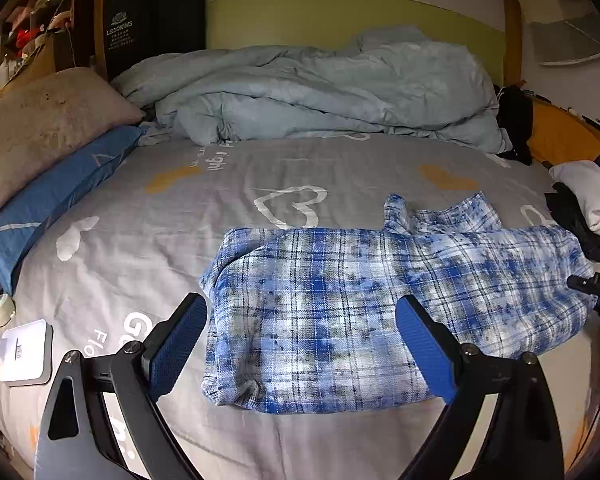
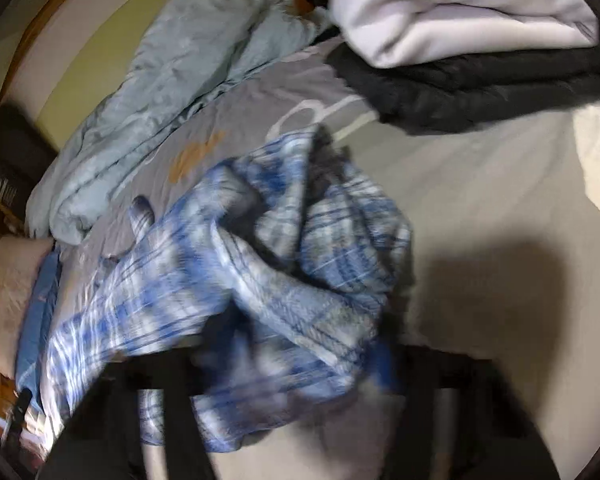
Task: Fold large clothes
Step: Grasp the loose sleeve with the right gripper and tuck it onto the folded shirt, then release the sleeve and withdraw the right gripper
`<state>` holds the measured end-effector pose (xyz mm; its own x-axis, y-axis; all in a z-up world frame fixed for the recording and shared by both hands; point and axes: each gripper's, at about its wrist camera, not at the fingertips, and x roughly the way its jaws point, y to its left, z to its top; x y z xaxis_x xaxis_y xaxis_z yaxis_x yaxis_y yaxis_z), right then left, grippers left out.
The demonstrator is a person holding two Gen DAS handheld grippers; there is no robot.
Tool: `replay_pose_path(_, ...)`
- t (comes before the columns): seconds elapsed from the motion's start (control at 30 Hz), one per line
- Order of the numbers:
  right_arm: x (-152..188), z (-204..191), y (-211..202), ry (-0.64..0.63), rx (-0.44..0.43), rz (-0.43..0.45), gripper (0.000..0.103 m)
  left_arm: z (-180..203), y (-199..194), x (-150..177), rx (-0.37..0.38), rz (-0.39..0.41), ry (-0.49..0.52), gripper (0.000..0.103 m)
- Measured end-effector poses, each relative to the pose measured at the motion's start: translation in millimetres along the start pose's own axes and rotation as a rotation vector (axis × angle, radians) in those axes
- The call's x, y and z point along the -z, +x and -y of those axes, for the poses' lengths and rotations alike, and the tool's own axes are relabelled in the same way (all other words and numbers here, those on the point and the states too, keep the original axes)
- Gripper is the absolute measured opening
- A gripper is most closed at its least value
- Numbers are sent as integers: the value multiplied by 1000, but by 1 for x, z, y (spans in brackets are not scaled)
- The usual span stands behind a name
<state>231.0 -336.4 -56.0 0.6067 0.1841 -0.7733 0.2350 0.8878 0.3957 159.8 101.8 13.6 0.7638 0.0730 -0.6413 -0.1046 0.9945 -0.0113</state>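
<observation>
A blue and white plaid shirt [image 1: 340, 292] lies partly folded on the grey bed sheet [image 1: 148, 220]. My left gripper [image 1: 300, 304] hovers over its near left part with the blue pads [image 1: 180, 340] wide open and nothing between them. The right gripper's black body [image 1: 598, 290] shows at the shirt's right end. The right wrist view is blurred. There the shirt [image 2: 260, 264] is bunched up, and a fold of it is caught between the fingers of my right gripper [image 2: 300, 348], which hides most of them.
A crumpled pale blue duvet [image 1: 320, 92] fills the far side of the bed. A beige pillow [image 1: 40, 128] and a blue pillow [image 1: 60, 196] lie at the left. Folded white clothing [image 2: 460, 8] sits on black clothing [image 2: 480, 92] at the right. A white box [image 1: 24, 350] rests near the left edge.
</observation>
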Motion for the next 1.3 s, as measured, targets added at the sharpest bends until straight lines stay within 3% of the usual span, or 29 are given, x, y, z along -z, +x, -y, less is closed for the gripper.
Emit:
replay_pose_path(0.07,1,-7,-5,-12,3,40,24,0,-3,-1,-1,9,-2,95)
replay_pose_path(0.13,1,-23,-16,-111,33,110,21,0,-8,-3,-3,29,0,95)
replay_pose_path(0.37,26,-103,-60,-455,66,334,20,-2,-20,-9,-59,97,11,95)
replay_pose_path(0.43,41,-130,-62,-567,65,360,20,-4,-21,-12,-49,102,0,95)
replay_pose_path(0.5,53,-153,-57,-634,34,331,21,-6,-22,-15,-35,104,-14,95)
replay_pose_path(0.63,71,-175,-26,-670,-45,209,22,-7,-23,-16,-26,105,-21,95)
replay_pose_path(0.8,97,-181,1,-745,-105,106,36,-12,-22,-16,-5,87,-43,95)
replay_pose_path(0.93,103,-178,-9,-760,-263,31,58,-15,-21,-17,3,80,-58,95)
replay_pose_path(1.07,103,-178,-30,-747,-291,90,58,-14,-19,-17,6,73,-64,95)
replay_pose_path(1.17,93,-171,-56,-714,-276,218,66,-12,-19,-16,3,73,-56,95)
replay_pose_path(1.23,81,-162,-70,-661,-234,313,74,-11,-19,-16,-2,75,-48,95)
replay_pose_path(1.3,71,-157,-69,-620,-174,346,74,-11,-19,-15,-9,76,-41,95)
